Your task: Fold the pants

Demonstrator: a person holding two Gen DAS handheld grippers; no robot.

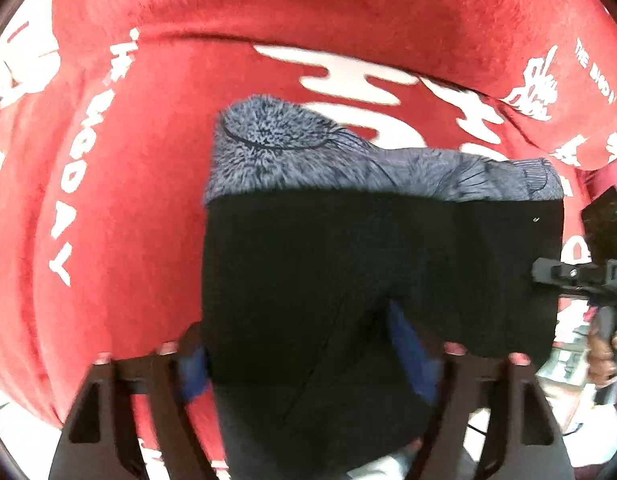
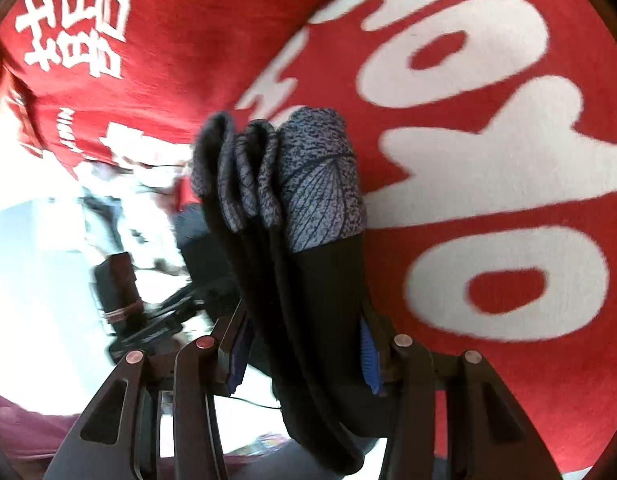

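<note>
The black pants with a speckled grey, leaf-printed fuzzy lining [image 1: 372, 264] are folded into a thick bundle and lifted above the red fleece blanket with large white lettering [image 1: 148, 160]. In the left wrist view the bundle fills the centre and runs down toward 6 o'clock, its grey lining turned out along the top edge toward 12 o'clock. The left gripper [image 1: 308, 354], dark-framed with blue pads, stands spread wide; the black cloth lies between its fingers [image 1: 192, 360] and fills the gap, but whether the pads press on it cannot be told. At 3 o'clock in that view the right gripper [image 1: 548, 274] meets the bundle's side edge, a person's hand [image 1: 604, 354] on its handle just below.

In the right wrist view the right gripper [image 2: 304, 354] pinches the stacked layers between its blue pads [image 2: 368, 354]; the folds stand edge-on, rising from 6 o'clock to the centre, several grey-lined edges fanned at the top. The blanket covers everything from 12 to 5 o'clock; a blurred bright area lies toward 9 o'clock
</note>
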